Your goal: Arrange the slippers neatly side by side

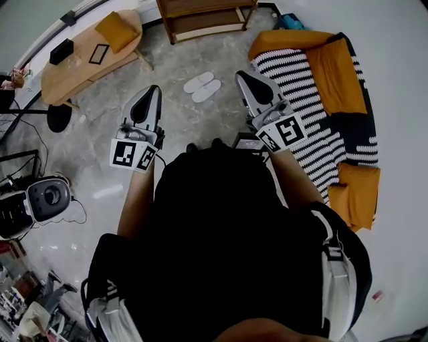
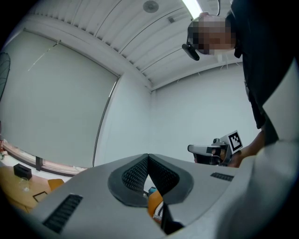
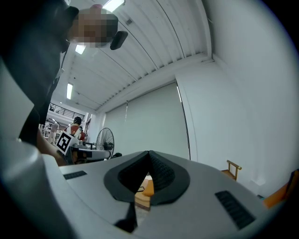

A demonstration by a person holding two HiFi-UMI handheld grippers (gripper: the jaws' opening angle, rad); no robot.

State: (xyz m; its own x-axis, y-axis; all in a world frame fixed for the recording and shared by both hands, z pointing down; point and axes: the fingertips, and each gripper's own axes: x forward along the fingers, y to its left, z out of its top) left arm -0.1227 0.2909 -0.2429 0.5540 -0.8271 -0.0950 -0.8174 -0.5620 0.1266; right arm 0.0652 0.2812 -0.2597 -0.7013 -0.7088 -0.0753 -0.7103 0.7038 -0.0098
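**Both tongs clenched and empty, slippers on the floor ahead**

The left gripper (image 2: 148, 156) has its jaws pressed together at the tips, with nothing between the ribbed pads. The right gripper (image 3: 149, 153) is the same: jaws closed tip to tip and empty. The person (image 1: 227, 227), in a dark top, holds both out level in front of the body, well apart from each other, each with its marker cube facing up toward the head camera.

The white slippers (image 1: 202, 86) lie on the grey floor (image 1: 167, 60) ahead of the person. In the head view they sit between the two gripper tips and beyond them, clear of both. They are side by side and parallel, set at a slant. They look to be touching along their inner edges, though they are too small in the picture to be sure.

A wooden shelf (image 1: 204, 20) stands beyond the slippers. A sofa (image 1: 348, 73) with orange cushions and a black-and-white striped throw (image 1: 301, 93) is to the right. A round wooden table (image 1: 80, 63) carrying an orange cushion (image 1: 117, 30) is to the left.
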